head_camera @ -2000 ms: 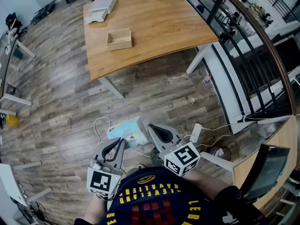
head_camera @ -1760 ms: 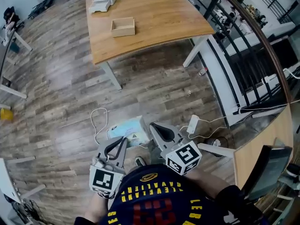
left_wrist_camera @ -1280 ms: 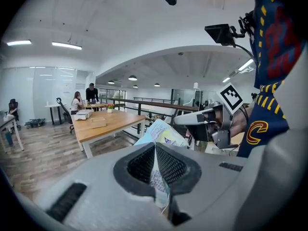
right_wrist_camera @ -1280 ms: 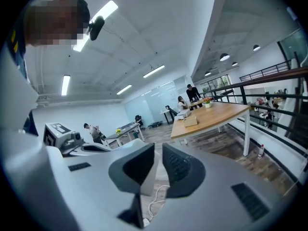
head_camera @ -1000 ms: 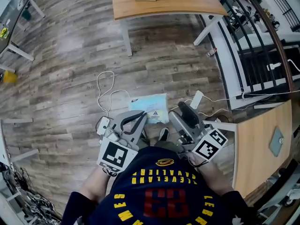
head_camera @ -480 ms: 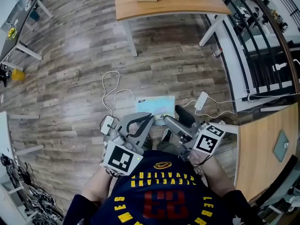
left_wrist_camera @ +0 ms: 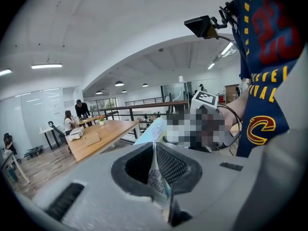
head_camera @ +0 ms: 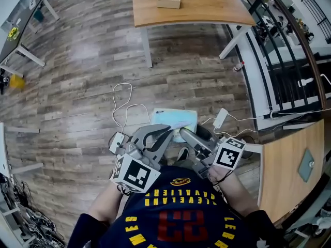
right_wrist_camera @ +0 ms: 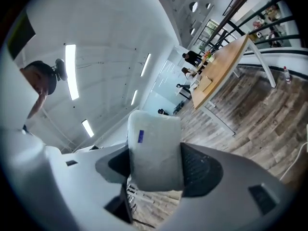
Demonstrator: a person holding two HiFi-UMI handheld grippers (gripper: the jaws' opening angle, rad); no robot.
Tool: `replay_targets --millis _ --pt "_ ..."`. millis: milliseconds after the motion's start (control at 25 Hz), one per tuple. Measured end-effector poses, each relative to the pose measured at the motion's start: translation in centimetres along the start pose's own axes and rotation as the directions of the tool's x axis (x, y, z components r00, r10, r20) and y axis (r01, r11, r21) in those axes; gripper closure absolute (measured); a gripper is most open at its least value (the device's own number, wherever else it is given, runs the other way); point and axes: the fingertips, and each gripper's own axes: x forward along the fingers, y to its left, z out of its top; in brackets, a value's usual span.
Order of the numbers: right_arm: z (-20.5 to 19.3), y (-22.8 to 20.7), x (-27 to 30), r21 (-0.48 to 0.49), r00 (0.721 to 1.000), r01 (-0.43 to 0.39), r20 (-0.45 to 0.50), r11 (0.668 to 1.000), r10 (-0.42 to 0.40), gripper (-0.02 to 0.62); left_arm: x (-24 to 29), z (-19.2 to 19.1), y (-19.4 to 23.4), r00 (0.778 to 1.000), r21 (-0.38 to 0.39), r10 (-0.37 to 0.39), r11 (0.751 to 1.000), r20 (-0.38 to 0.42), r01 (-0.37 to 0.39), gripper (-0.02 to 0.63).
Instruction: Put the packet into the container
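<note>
Wood-plank floor fills most of the head view, with the table at the top edge. The container, a small open box, stands on the table toward its left end, back from the near edge. The packet is nowhere near it. It hangs over the floor just in front of the person, with its long axis running across from one hand to the other. The left gripper meets its near left edge and the right gripper its near right part, so both hands are equally close to it. The container lies straight ahead and well apart from both.

Seen from the left gripper view, the jaws are drawn tight together on a thin edge of the packet, which stands up on edge between them. The table shows beyond it to the left, with the container on top, far off.

From the right gripper view, the jaws stand fairly wide and have just been closing. The thick, pale body of the packet fills the gap between them and seems to press against both pads, so this reads as a hold on the bulky end. The table sits far off to the upper right, too small there to pick out the container.

Judged from this, the next move is a walk and a reach forward, carrying the packet held between both hands to the table's left end.
</note>
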Motion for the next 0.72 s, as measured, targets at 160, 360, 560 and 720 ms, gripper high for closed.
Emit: replay_targets --millis 160,360,560,720 --pt "0.8 0.5 0.8 0.029 0.998 0.036 0.052 0.999 -0.037 0.321 -1.3 1.1 2.2 0.994 -0.067 0.016 0.998 0.112 -0.009 0.521" --pt "3.0 0.6 0.7 0.141 0.985 0.008 0.168 0.99 -0.032 0.322 -3.7 1.3 6.3 0.96 -0.427 0.078 0.903 0.269 0.047 0.399" --pt "3.5 1.4 1.8 0.157 0.983 -0.023 0.186 0.987 -0.006 0.322 -3.2 -0.9 7.6 0.94 -0.627 0.059 0.759 0.337 0.177 0.357" --pt "3.5 0.1 3.3 0.186 0.985 -0.036 0.17 0.982 0.003 0.321 -1.3 -1.9 8.5 0.947 -0.677 0.068 0.715 0.313 0.172 0.357"
